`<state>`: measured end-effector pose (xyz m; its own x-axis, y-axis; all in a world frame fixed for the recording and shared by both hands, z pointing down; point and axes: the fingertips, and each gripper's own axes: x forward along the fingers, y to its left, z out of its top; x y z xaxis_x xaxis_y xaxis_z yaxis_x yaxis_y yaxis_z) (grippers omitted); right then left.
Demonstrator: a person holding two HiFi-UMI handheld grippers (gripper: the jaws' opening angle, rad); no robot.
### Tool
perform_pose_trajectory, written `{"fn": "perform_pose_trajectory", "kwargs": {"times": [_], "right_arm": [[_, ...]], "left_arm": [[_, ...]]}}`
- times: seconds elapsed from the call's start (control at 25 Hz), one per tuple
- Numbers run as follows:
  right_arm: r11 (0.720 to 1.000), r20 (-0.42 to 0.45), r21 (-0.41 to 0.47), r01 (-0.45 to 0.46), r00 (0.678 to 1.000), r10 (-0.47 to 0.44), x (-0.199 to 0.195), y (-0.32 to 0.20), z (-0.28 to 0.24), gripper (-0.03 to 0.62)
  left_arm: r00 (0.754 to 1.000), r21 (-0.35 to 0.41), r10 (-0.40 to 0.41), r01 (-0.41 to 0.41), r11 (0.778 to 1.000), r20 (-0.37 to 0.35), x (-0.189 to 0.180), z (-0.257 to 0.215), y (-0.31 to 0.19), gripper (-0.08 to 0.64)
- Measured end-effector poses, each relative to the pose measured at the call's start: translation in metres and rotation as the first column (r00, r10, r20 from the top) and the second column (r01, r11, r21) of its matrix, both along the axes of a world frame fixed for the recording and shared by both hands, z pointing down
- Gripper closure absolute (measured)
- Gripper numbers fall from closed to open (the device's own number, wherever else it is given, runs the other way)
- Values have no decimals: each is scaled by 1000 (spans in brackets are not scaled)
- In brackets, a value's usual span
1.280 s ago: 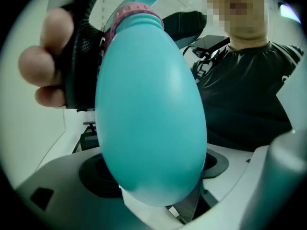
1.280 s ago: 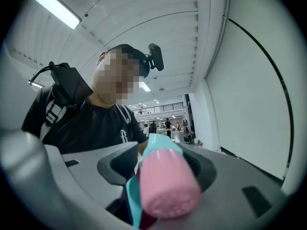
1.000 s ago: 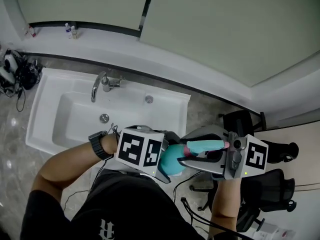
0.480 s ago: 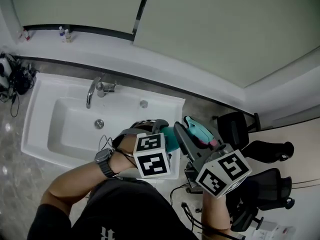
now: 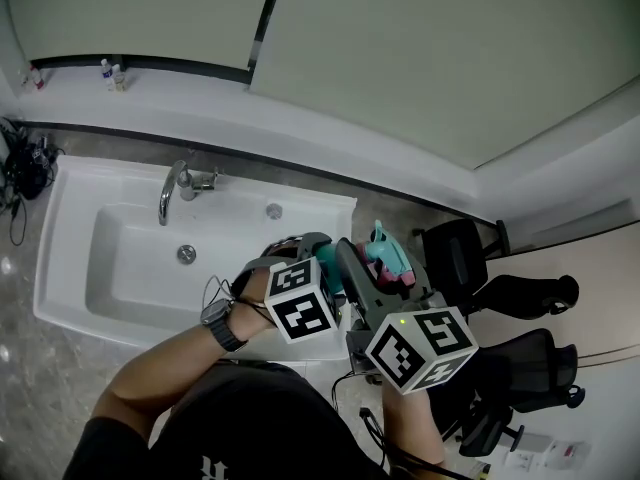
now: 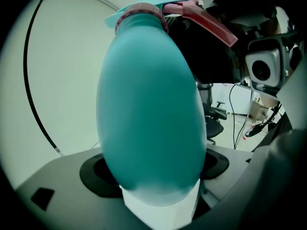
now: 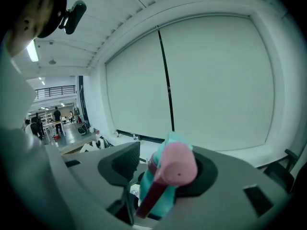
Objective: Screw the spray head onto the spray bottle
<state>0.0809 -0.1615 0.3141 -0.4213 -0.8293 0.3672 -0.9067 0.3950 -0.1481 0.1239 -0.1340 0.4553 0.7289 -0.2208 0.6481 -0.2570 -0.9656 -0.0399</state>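
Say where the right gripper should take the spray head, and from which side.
Probably the teal body of the spray head, below the pink nozzle, pinched across its sides from the nozzle end, as the right gripper faces it. The trigger hangs in front; avoid it. The gripper's jaws have just been opening, the head between them.

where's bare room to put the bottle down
The sink floor is bare between the drain and its right wall. The white ledge behind the faucet is bare too. Crowded: small bottles far left on the ledge, cables left of the sink, chairs right.
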Motion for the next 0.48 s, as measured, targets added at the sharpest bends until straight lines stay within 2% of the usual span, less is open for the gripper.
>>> {"fn": "perform_pose_trajectory", "kwargs": {"times": [0.2,0.4,0.48], "right_arm": [[999,-99,15,39,994,-38,-3,15,-10,394],[999,-102,18,48,994,-46,1,32,-22,396],[997,-136,50,56,989,-48,5,37,-26,396]], "left_arm": [[1000,19,-9,9,1000,8,3,6,-3,120],[996,-84,18,-25,996,-91,9,0,8,120],[994,-107,26,-37,994,-109,9,-2,11,120]]}}
